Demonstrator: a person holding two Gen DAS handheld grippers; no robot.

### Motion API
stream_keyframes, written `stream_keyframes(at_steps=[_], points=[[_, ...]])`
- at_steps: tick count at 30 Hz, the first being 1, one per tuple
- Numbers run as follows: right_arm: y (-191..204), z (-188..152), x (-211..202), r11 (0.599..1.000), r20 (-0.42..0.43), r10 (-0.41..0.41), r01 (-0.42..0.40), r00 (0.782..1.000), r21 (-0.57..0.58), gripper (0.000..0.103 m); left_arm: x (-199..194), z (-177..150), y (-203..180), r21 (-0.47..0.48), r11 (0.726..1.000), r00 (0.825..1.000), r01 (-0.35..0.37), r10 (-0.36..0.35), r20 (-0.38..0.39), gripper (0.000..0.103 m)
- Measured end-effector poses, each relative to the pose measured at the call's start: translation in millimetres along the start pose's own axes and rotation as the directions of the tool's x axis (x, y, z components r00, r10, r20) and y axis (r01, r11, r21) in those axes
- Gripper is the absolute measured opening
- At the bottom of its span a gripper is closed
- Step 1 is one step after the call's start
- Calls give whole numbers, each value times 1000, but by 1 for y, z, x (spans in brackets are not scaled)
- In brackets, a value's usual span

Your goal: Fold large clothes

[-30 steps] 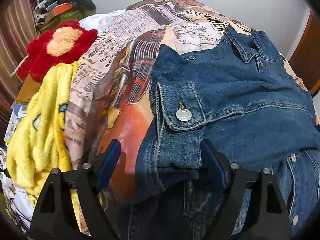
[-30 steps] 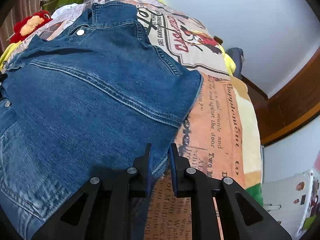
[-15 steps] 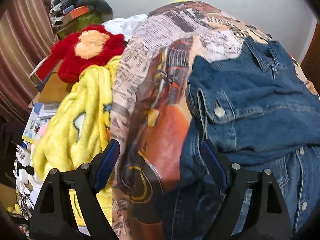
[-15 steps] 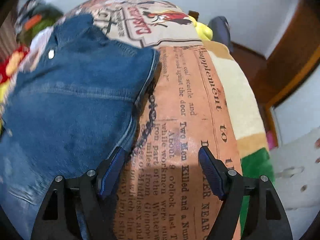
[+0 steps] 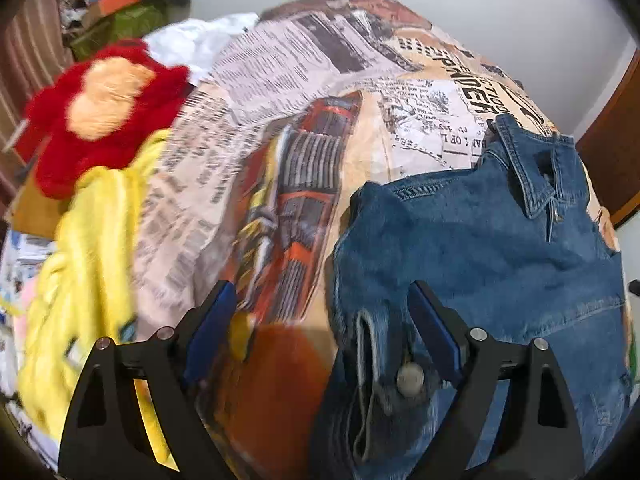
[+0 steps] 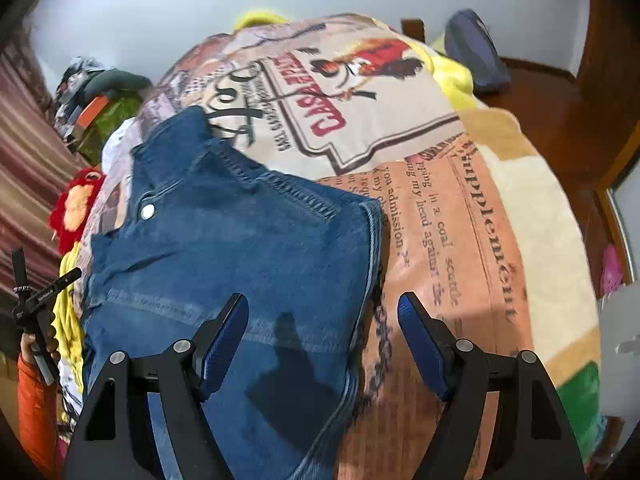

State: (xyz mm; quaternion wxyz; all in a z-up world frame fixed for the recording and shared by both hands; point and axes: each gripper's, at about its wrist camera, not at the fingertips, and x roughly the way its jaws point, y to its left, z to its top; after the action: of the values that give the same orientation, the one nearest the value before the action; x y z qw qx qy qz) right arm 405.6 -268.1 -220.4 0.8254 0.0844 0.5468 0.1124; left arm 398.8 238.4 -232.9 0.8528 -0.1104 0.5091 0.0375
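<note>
A blue denim jacket (image 5: 480,248) lies front-down-folded on the printed bedspread (image 5: 288,184), collar toward the far end. My left gripper (image 5: 322,320) hovers over its left edge, jaws opening. The buttoned cuff (image 5: 408,376) lies below and between the fingers, and no pad presses on it. In the right wrist view the jacket (image 6: 240,248) fills the left half. My right gripper (image 6: 322,336) stands open above the jacket's right edge, one finger over denim, the other over the bedspread (image 6: 440,240), holding nothing.
A yellow fleece (image 5: 88,264) and a red plush toy (image 5: 100,108) lie along the bed's left side, with a cluttered pile (image 5: 120,4) behind. A hand (image 6: 30,346) with an orange sleeve shows at the left edge. Wooden floor (image 6: 552,108) lies beyond the bed's right side.
My right gripper, shut on the jacket's right edge a second ago, has let go, opened wide and rolled. My left gripper swung out to the left and back over the jacket's left edge.
</note>
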Motion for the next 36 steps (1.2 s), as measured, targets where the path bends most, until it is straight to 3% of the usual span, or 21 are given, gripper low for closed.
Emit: stream_keyframes(at_steps=[3,8,9,10,13,15,20,21,32,36], points=[[-10,9,20,999,-30,0,1,1000,39,75,20,12,2,-11,999,998,46,-46,-36,84],[-20,18,45,996,-48,33,-28,998,88,74,56,28,0,-62,990,985,130,-136,-102,69],[-19,20,46,996,-39,38,-35,999,82,70,61,30,1,-72,987,983,143,-150,-108,64],[-18,22,47,996,-35,47,-45,998,75,57,67,32,0,-84,984,980,154,-163,-110,56],[-16,27,55,994,-38,70,-66,997,82,34,78,34,-2,-117,978,976,175,-188,-114,35],[-16,30,57,996,-30,51,-48,998,74,19,79,35,-6,-121,979,979,164,-176,-100,28],[-8,52,50,998,23,48,-49,999,47,11,55,39,-23,-19,997,997,79,-80,-13,17],[-2,59,46,999,43,40,-41,998,27,11,48,42,-23,-13,997,997,74,-74,3,11],[77,132,18,983,220,7,34,975,-183,9,-9,73,-12,47,999,986,-21,13,167,10],[86,150,34,981,225,-23,66,974,-185,9,5,84,-1,22,999,987,-48,44,152,11]])
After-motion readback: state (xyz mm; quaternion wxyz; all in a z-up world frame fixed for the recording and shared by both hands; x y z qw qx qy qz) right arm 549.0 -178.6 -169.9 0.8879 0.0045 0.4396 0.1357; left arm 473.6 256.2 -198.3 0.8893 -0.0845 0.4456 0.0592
